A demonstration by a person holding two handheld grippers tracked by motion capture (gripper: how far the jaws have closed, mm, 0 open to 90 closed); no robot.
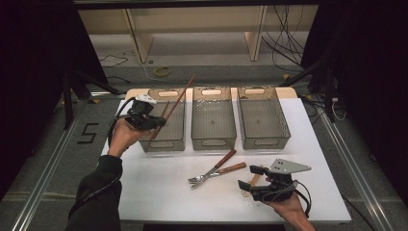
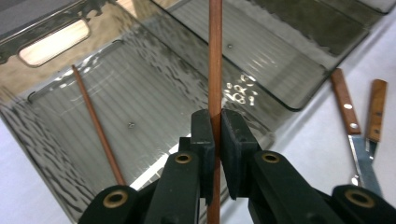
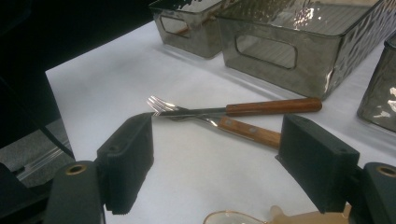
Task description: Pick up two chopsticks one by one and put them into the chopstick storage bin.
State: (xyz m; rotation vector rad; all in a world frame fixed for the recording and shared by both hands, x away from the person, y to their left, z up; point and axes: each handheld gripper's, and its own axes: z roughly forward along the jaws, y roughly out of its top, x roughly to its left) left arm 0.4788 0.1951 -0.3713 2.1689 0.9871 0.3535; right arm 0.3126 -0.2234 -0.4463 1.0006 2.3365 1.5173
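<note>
White tabletop (image 1: 159, 187): L gripper (image 2: 215, 140) clamped on chopstick (image 2: 215, 60), long axis tilted up-right, directly over left bin (image 1: 179, 139) w/ 2nd chopstick (image 2: 98, 128) inside. R gripper (image 3: 215, 163) wide open, empty, nearer forks (image 3: 243, 119).

Chopstick (image 2: 215, 65) cut off at top and bottom edges in the left gripper view, its pinched stretch hidden between the pads. Spoon (image 3: 233, 217) clipped by the lower edge in the right gripper view; bowl barely showing.

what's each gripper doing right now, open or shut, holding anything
Left gripper: shut on a thin reddish-brown wooden chopstick, above the leftmost smoky clear plastic bin.
Right gripper: open, holding nothing.
</note>
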